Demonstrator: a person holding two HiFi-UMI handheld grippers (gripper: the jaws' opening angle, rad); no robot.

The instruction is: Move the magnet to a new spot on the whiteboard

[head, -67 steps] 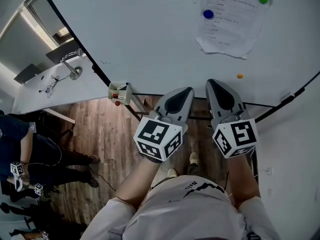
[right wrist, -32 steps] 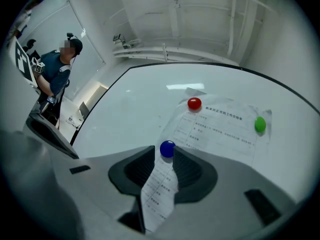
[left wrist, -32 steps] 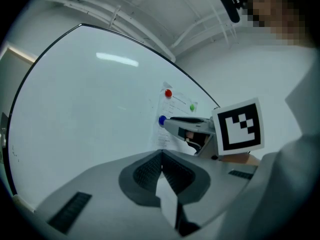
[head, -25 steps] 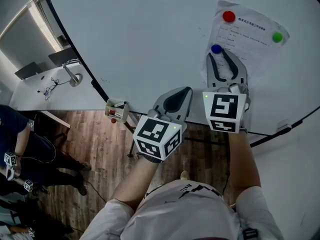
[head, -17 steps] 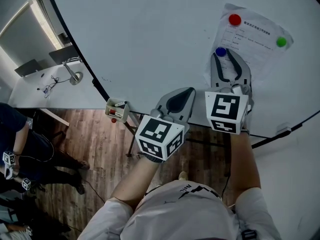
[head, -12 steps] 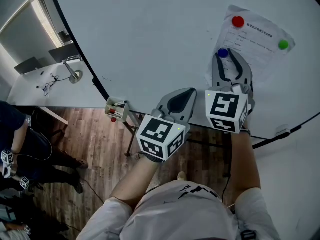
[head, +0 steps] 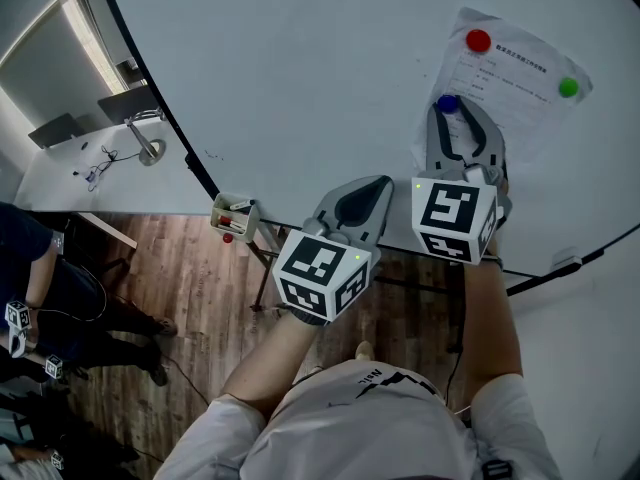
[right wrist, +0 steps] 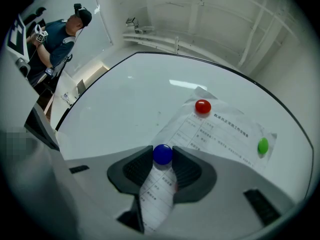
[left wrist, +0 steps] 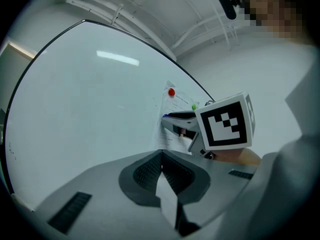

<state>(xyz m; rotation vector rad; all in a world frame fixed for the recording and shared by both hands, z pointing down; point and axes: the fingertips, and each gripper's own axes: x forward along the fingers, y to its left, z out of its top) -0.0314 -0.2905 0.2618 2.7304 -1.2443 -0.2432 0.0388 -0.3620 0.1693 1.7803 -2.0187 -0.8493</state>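
A round blue magnet [right wrist: 162,154] pins the lower left of a printed sheet [right wrist: 225,134] to the whiteboard [head: 300,68]. My right gripper [right wrist: 162,157] is against the board, and its two pads touch the magnet on either side, shut on it. In the head view the blue magnet [head: 447,103] sits at the tip of the right gripper [head: 451,110]. A red magnet [head: 478,40] and a green magnet [head: 568,88] hold the sheet's upper corners. My left gripper [head: 378,183] hangs lower, off the board, with its jaws shut and nothing between them; the left gripper [left wrist: 161,156] shows the same.
A small marker holder [head: 238,213] hangs at the whiteboard's lower edge on the left. Beyond it stand a white table [head: 100,168] and people [head: 40,308] on the wooden floor. Wide bare board lies left of the sheet [head: 510,68].
The right gripper rose from below the board to the sheet, shifted slightly right, and closed its jaws round the blue magnet. The left gripper has stayed put.
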